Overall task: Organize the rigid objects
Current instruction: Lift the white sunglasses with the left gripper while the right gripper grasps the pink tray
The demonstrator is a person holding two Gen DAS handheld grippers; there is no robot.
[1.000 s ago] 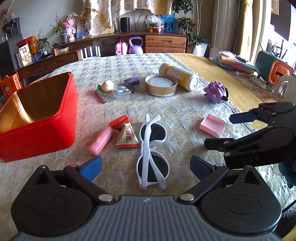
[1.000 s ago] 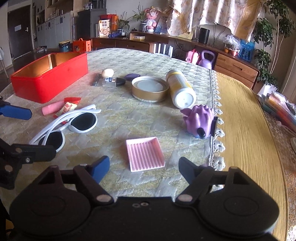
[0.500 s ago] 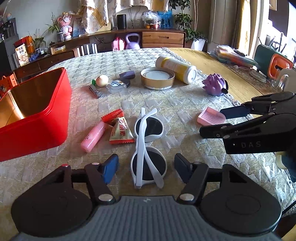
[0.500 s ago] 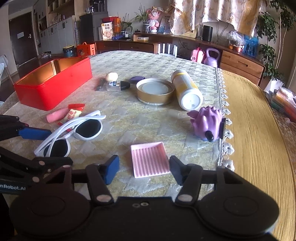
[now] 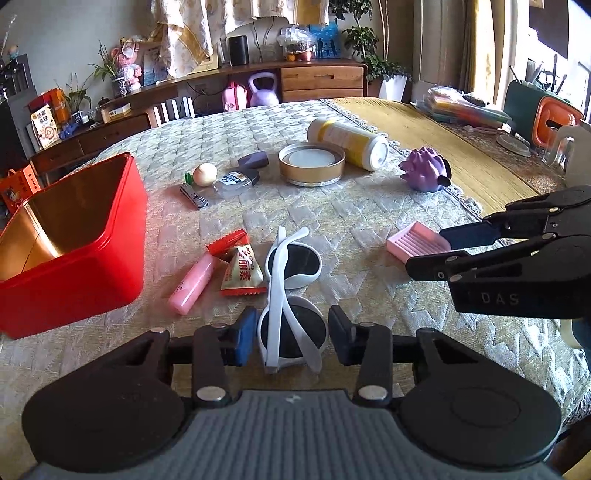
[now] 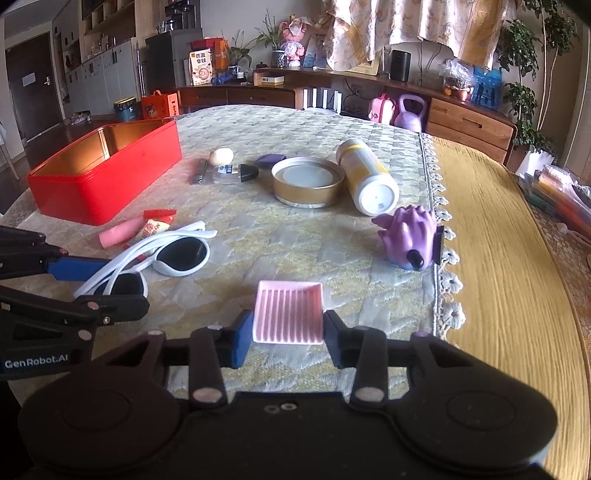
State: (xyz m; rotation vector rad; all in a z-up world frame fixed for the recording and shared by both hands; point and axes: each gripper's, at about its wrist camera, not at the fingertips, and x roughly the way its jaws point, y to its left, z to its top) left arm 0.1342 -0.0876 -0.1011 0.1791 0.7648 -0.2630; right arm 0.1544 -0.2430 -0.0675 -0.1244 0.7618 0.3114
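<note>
Both claws closing since earlier frames: left gripper (image 5: 291, 334) narrowing around sunglasses (image 5: 290, 295), right gripper (image 6: 287, 334) pinching pink tray (image 6: 288, 312).

Through both fisheye wrist views I see daylight from the window (image 5: 546, 33) at right, glare inside the red tin (image 5: 48, 236), soft shadows, bowed edges, dark corners, and a slightly softer right view.

left wrist: low, close, facing table (image 5: 369, 221) | right wrist: likewise | shared: tabletop
</note>
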